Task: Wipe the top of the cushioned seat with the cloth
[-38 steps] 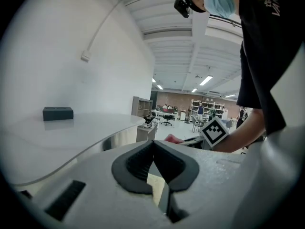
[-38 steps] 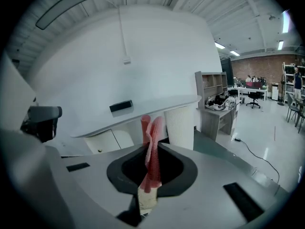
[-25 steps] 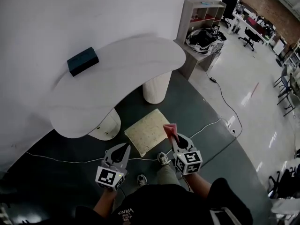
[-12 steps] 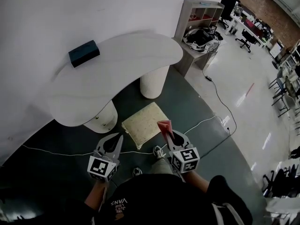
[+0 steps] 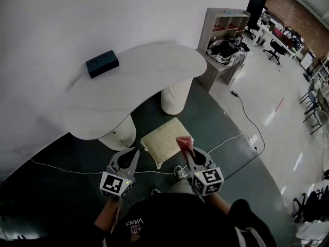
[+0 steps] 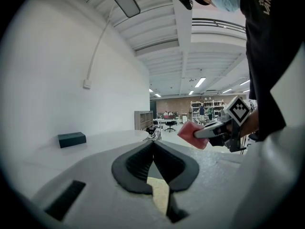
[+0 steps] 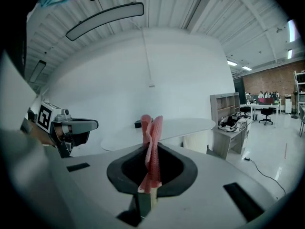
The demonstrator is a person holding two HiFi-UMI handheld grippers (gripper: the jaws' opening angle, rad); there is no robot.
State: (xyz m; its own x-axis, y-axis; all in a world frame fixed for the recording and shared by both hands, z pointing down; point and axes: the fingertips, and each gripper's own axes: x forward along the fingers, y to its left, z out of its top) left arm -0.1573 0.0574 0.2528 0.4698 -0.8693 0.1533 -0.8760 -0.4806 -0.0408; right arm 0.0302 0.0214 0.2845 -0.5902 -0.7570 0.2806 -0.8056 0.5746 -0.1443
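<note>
Hovering much as half a second ago, the right claw [image 5: 188,151] keeps the pink cloth [image 5: 184,141] pinched over the cushioned seat [image 5: 162,140] at lower centre, while the left claw [image 5: 134,153] is closed on nothing, so wiping looks unstarted.

In the head view the cloth [image 5: 184,141] and the right gripper [image 5: 188,149] cover the near right corner of the cushion [image 5: 163,139]. In the left gripper view only a pale sliver of that cushion shows, in the gap under the closed fingers [image 6: 136,163]. The cloth's lower end is buried between the right gripper's fingers. The desk [image 5: 144,76] hides the tops of the ribbed leg [image 5: 176,98] and the rounder leg [image 5: 119,135]. The dark box [image 5: 102,64] on it is too small to identify, as are the things on the shelf [image 5: 226,22]. The person's arms and body are cut off at the bottom edge. The floor cable [image 5: 67,170] passes out of sight behind the left gripper [image 5: 133,153].
</note>
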